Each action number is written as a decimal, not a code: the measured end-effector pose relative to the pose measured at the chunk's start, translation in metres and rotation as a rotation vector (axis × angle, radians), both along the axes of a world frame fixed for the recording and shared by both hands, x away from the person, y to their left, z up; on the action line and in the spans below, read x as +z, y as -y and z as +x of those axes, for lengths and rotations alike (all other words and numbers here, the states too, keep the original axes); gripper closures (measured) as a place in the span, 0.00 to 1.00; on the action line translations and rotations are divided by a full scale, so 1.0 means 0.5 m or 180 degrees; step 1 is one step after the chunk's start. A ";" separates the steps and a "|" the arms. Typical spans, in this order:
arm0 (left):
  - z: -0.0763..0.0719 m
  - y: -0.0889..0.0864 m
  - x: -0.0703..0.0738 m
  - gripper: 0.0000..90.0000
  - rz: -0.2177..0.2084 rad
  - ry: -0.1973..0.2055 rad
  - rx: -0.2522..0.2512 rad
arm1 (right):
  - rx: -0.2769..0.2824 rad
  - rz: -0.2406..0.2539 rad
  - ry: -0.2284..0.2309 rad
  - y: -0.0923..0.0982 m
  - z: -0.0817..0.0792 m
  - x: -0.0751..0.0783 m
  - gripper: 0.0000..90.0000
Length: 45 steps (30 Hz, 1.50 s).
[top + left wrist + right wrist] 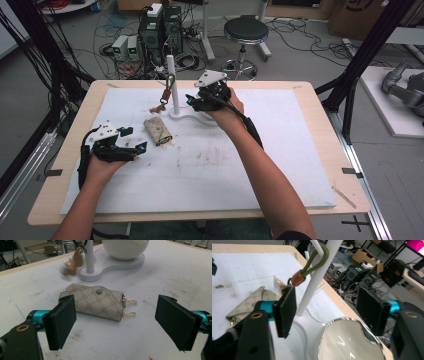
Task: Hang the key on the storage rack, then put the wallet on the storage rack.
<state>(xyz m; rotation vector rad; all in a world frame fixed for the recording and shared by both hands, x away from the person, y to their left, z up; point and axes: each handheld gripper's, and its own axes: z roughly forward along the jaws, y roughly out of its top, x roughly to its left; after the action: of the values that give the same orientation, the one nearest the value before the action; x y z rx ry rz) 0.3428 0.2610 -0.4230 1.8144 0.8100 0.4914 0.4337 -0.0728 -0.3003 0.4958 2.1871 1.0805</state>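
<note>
A beige monogram key pouch (158, 131) (97, 302) with gold clips lies on the white mat. My left gripper (134, 139) (117, 322) is open just in front of it, nothing between the pads. A white stand's post (171, 75) (319, 277) carries an olive cord loop (170, 81) (317, 261) with a brown tag (298, 278) and blurred keys (72, 263) hanging below. My right gripper (191, 100) (328, 310) is open beside the post, above the stand's white bowl (347, 342) (125, 248). The cord hangs free of the pads.
The white mat (280, 150) covers most of the wooden table (65, 165). Beyond the far edge are a black stool (245, 31), computer towers (160, 30) and floor cables. Black frame legs (350, 85) rise at the right.
</note>
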 end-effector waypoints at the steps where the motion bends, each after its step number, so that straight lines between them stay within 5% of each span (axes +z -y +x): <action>1: 0.000 0.000 0.000 0.19 0.0000 0.0000 0.0000 | 0.0000 0.0000 0.0000 0.000 0.000 0.000 0.37; 7: 0.001 0.000 -0.001 0.19 0.0004 -0.0007 0.0003 | -0.0025 0.0124 -0.0091 0.057 -0.042 -0.008 0.29; 22: -0.006 -0.008 0.007 0.19 -0.0008 0.0043 0.0052 | -0.0304 0.0609 -0.0285 0.256 -0.175 -0.100 0.24; 30: -0.005 -0.009 0.006 0.19 -0.0024 0.0045 0.0058 | -0.0384 0.0693 -0.0396 0.288 -0.194 -0.148 0.23; 45: -0.005 -0.007 0.007 0.19 -0.0030 0.0042 0.0044 | -0.0428 0.0729 -0.0430 0.290 -0.191 -0.156 0.23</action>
<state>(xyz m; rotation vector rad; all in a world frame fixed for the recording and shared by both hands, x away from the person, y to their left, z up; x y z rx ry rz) 0.3403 0.2647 -0.4195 1.7963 0.8149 0.5074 0.3384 -0.2179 -0.3781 0.8273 2.1193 1.2616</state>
